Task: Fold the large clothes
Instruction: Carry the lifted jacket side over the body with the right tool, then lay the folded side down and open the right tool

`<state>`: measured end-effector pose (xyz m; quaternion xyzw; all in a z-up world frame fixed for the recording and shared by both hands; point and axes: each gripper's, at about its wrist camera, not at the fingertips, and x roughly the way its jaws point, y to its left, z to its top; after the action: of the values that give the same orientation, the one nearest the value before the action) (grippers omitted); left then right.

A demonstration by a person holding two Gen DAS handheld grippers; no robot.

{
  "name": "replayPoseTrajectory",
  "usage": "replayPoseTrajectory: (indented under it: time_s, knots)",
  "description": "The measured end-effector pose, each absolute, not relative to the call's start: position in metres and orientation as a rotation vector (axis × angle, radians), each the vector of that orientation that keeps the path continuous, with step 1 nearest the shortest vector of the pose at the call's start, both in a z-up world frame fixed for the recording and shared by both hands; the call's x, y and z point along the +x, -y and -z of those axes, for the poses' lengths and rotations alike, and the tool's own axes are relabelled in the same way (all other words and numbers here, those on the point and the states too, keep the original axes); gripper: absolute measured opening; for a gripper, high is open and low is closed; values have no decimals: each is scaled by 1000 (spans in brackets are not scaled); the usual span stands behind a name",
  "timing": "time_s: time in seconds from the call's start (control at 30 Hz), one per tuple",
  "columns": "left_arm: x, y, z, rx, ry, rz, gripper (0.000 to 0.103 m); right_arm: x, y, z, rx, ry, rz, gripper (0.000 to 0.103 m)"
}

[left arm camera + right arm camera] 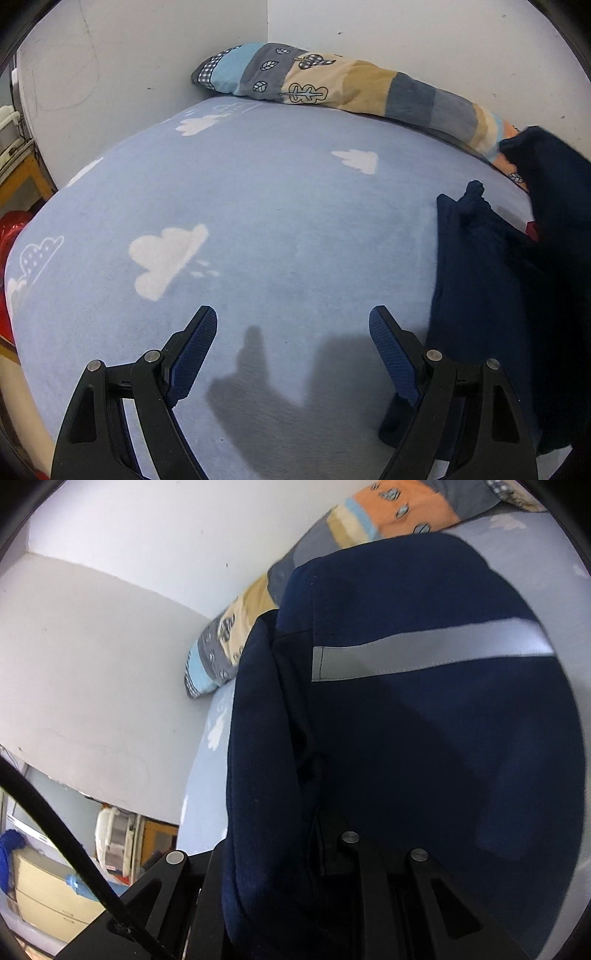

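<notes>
While my left tool (pixel 293 326) points downward over the bed (pixel 280 206), its two fingers (pixel 195 350) stand spread wide with nothing between them. Only the light blue sheet with white cloud prints shows in the gap, and the tool's shadow falls on the sheet just below it. Both fingers sit level with each other in the left wrist view.

My right tool (pixel 317 853) also tilts downward, less steeply, toward the far wall. Its tips are buried in dark fabric, so I cannot see the pads; the jaws are nearly pressed together, pinching a fold of the navy garment (pixel 424 738). The cloth drapes over and around the tool body and fills most of the right wrist view.

The navy garment carries a grey reflective stripe (pixel 424 653) that runs roughly left to right across the view, rising slightly toward the right. In the left wrist view the garment (pixel 491 295) lies bunched at the right edge of the bed, its long axis running from the near edge toward the pillow (pixel 332 81). The pillow lies along the white wall (pixel 122 55) at the far side of the bed.
</notes>
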<state>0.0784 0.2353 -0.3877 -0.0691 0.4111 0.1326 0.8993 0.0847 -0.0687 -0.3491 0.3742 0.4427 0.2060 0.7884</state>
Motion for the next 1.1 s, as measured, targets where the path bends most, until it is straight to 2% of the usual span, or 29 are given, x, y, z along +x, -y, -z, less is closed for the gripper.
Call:
replayPoseTrajectory:
  time_s: [0.27, 0.37, 0.4, 0.47, 0.5, 0.53, 0.63, 0.87, 0.97, 1.1]
  knots:
    - [80, -239, 388, -135, -854, -284, 84, 103, 4, 390, 553, -1035, -337, 17]
    - [79, -242, 385, -139, -846, -299, 84, 104, -5, 413, 482, -1066, -311, 19]
    - [79, -242, 385, -140, -843, -303, 84, 103, -10, 411, 428, -1057, -316, 22]
    - [78, -245, 382, -148, -833, -317, 84, 94, -17, 404, 364, -1055, -363, 46]
    - [77, -245, 380, -155, -828, -323, 84, 90, -22, 398, 333, -1060, -396, 64]
    - [77, -246, 378, -163, -823, -329, 84, 85, -28, 393, 281, -1069, -404, 73]
    - [74, -248, 368, -208, -800, -345, 84, 64, -29, 377, 201, -1054, -468, 74]
    - [58, -239, 329, -201, -699, -274, 84, 22, 50, 316, 300, -912, -607, 74]
    - [59, -223, 320, -193, -683, -198, 84, 39, 92, 292, 253, -844, -474, 74]
    - [63, -189, 316, -161, -690, -62, 84, 93, 116, 288, 240, -854, -329, 74]
